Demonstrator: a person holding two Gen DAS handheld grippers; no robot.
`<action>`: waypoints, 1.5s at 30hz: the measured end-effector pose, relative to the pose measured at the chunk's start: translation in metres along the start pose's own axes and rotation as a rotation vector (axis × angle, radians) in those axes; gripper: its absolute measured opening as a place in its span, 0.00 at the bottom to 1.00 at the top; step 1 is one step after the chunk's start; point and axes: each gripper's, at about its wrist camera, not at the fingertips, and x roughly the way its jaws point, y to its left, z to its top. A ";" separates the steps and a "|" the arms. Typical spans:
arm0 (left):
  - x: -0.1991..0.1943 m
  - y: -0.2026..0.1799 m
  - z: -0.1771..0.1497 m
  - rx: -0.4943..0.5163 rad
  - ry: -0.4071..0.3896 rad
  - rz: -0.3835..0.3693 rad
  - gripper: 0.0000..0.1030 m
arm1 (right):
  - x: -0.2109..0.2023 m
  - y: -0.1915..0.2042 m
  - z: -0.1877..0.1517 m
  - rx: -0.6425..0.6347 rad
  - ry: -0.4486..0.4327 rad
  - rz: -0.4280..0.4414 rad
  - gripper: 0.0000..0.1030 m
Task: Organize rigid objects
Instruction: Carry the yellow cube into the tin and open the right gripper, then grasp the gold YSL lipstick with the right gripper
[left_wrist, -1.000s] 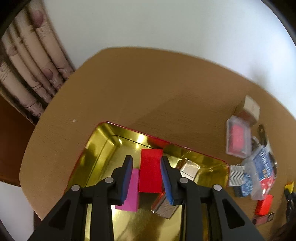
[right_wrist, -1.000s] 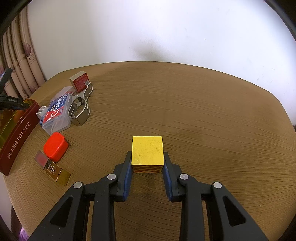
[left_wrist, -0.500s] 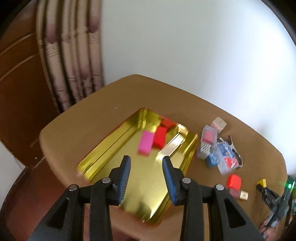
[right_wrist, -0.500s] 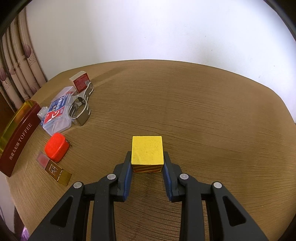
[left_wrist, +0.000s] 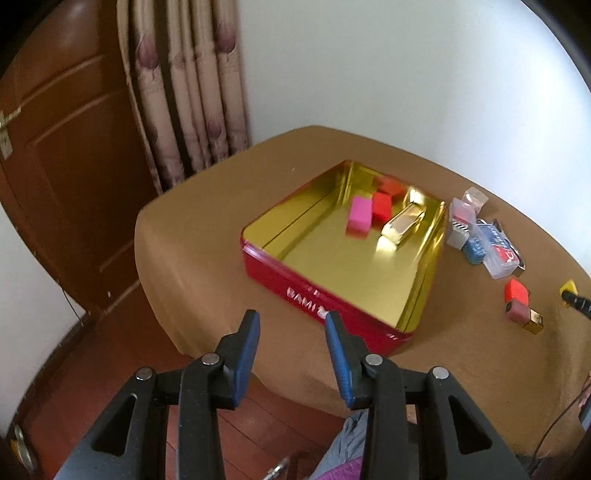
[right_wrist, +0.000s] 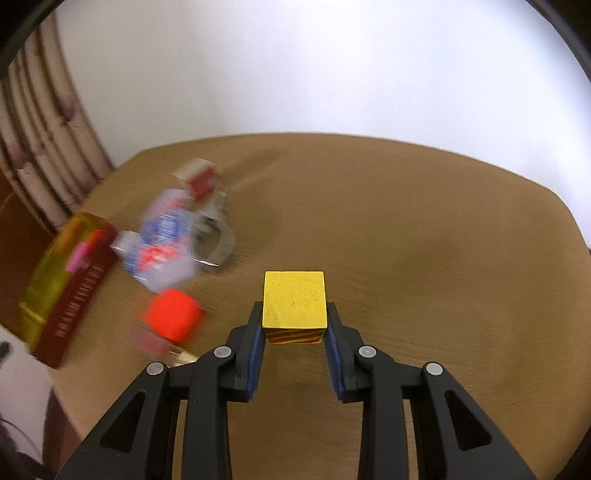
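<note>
Desk (left_wrist: 207, 236): brown wood grain with rounded corners, set against a white wall; it carries every loose thing here.
Door (left_wrist: 66, 155): dark brown wood, left of the desk in the left wrist view.
Curtain (left_wrist: 184, 92): pale with a purple pattern, hanging between the door and the wall.
Tin (left_wrist: 295, 291): red outside with white lettering, gold inside, lid off, lying on the left part of the desk.
Tin contents: a pink block (left_wrist: 359, 218) and a red block (left_wrist: 382, 208) lie side by side near the far end, with a shiny gold piece (left_wrist: 404, 223) just right of them.
Left tool (left_wrist: 291, 343): released, blue pads apart with nothing between them, hanging over the near edge of the desk just short of the tin's red wall.
Right tool (right_wrist: 294, 334): clenched on the yellow cube, one pad on each side face.
Yellow cube (right_wrist: 294, 300): plain yellow top, red and yellow stripes on its near face, held at the tips of the right tool above the middle of the desk, well apart from the tin.
Clear packets (left_wrist: 495, 247): a small cluster with blue and red print, just right of the tin; blurred in the right wrist view.
Orange block (left_wrist: 516, 291): rounded, on the desk near the packets, between them and the yellow cube.
</note>
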 end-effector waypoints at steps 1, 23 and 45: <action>0.003 0.003 -0.001 -0.012 0.009 -0.005 0.36 | -0.003 0.013 0.006 -0.011 -0.005 0.024 0.27; 0.025 0.031 -0.004 -0.145 0.054 -0.049 0.47 | 0.144 0.352 0.084 -0.282 0.245 0.323 0.27; 0.034 0.014 -0.010 -0.034 0.134 -0.100 0.48 | 0.100 0.310 0.084 -0.195 0.142 0.453 0.38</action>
